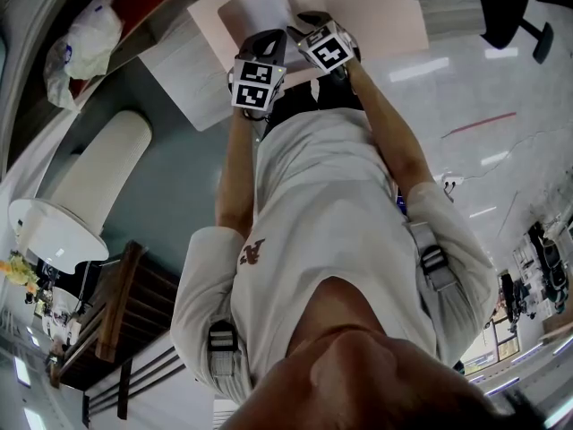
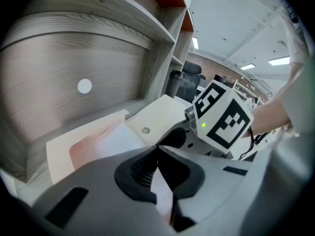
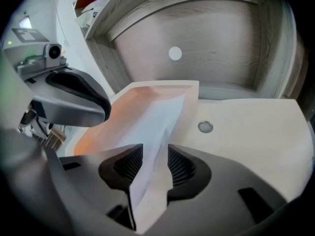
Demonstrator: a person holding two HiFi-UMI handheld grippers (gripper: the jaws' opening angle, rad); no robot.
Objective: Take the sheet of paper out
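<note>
A white sheet of paper (image 3: 157,127) sticks out of the mouth of a pale pink file pouch (image 3: 246,127) that has a round snap button (image 3: 205,127). The pouch lies flat in a wooden shelf bay. My right gripper (image 3: 155,163) is open, its ribbed pads standing apart with the sheet's near edge running between them. My left gripper (image 2: 156,151) is shut on the sheet (image 2: 118,136), a strip of paper showing between its pads. In the head view both grippers, left (image 1: 269,38) and right (image 1: 309,21), sit side by side at the sheet (image 1: 255,12).
The bay's grey wood back wall (image 2: 74,58) carries a white round dot (image 2: 84,86), and a shelf board runs above. A white plastic bag (image 1: 85,38), a white cylinder-shaped object (image 1: 89,182), a wooden chair (image 1: 125,312) and an office chair base (image 1: 510,7) stand around.
</note>
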